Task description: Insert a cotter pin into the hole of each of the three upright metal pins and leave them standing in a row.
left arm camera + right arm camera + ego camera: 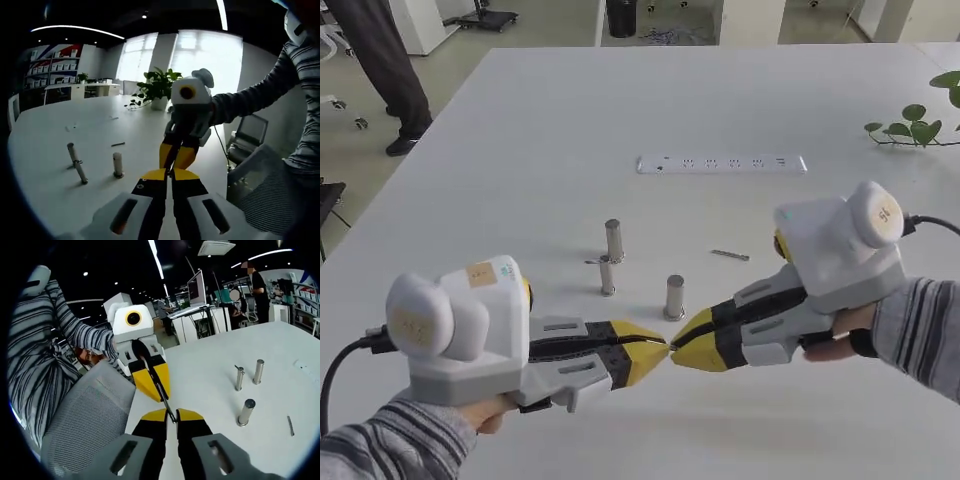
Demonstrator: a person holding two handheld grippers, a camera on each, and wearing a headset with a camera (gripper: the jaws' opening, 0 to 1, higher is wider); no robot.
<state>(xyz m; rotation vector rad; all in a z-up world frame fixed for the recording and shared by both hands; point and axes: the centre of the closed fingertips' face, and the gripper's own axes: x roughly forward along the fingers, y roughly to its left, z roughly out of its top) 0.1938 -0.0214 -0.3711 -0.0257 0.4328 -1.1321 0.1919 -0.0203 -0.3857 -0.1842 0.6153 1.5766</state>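
Three upright metal pins stand on the white table [520, 150]: a tall back pin [613, 240], a thinner middle pin [607, 275] with a cotter pin through its top, and a short pin [675, 297] on the right. My left gripper [663, 348] and right gripper [677, 345] meet tip to tip just in front of the short pin, both shut. In the right gripper view a thin cotter pin [171, 411] spans from the left gripper [166, 399] to the right gripper [175, 420]. A loose cotter pin [730, 255] lies flat to the right of the pins.
A white power strip [722, 163] lies across the table behind the pins. Plant leaves [915, 122] reach in at the far right edge. A person's legs [385, 70] stand beyond the table's far left corner.
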